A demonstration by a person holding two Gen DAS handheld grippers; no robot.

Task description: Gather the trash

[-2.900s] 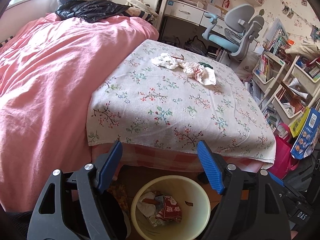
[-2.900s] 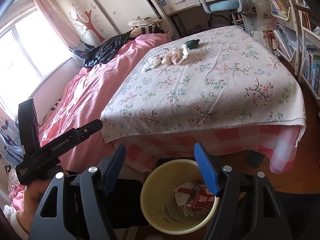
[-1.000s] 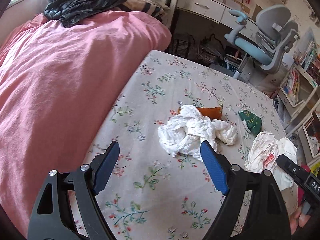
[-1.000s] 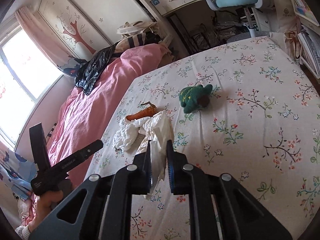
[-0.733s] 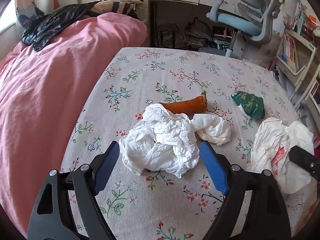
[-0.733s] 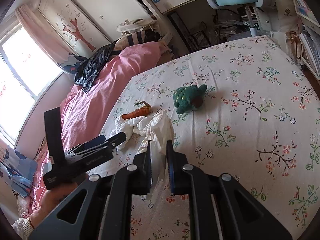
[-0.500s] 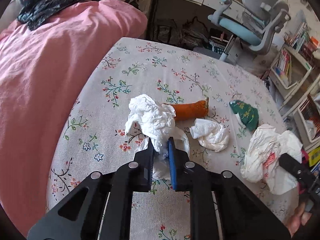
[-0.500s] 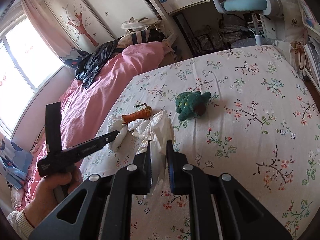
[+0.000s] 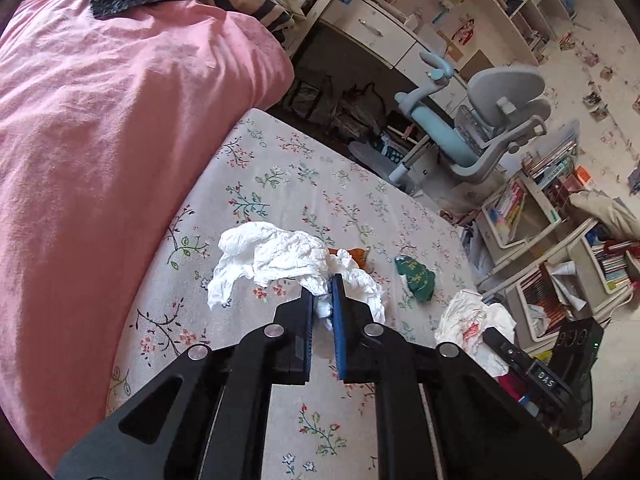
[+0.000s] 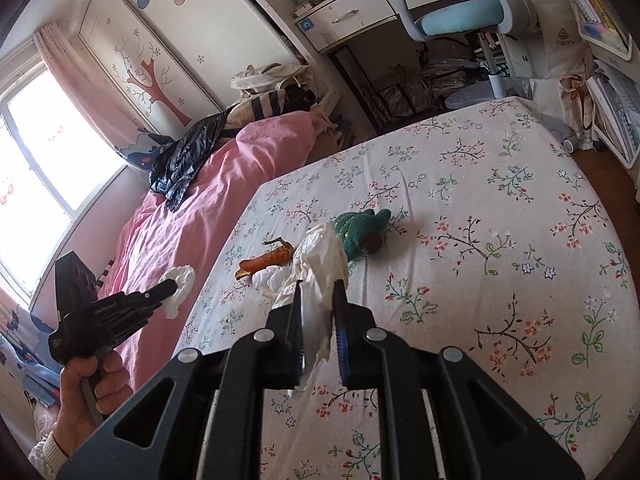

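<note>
— Holding anything on the left?

— Yes. My left tool [image 9: 322, 294] is pinched tight on a crumpled white tissue [image 9: 272, 256]; the wad bulges out above and to the left of the blue pads, lifted just off the floral cloth [image 9: 280, 184] on the bed. From the right wrist view I see the same left tool [image 10: 170, 288] out over the pink duvet [image 10: 192, 216], a white clump at its tip, with the person's hand [image 10: 86, 396] wrapped round the grip.

— And the right?

— My right tool [image 10: 318, 300] stands narrow, clamped on a white crumpled paper wrapper [image 10: 320, 256] that rises up between the pads.

— What's left on the cloth?

— A carrot piece [image 10: 268, 260], a smaller white tissue ball [image 10: 272, 278] just beside it, and a green knitted toy [image 10: 360, 228] lying near the carrot.

— Background?

— A blue-grey desk chair [image 9: 480, 128] stands beyond the bed.
</note>
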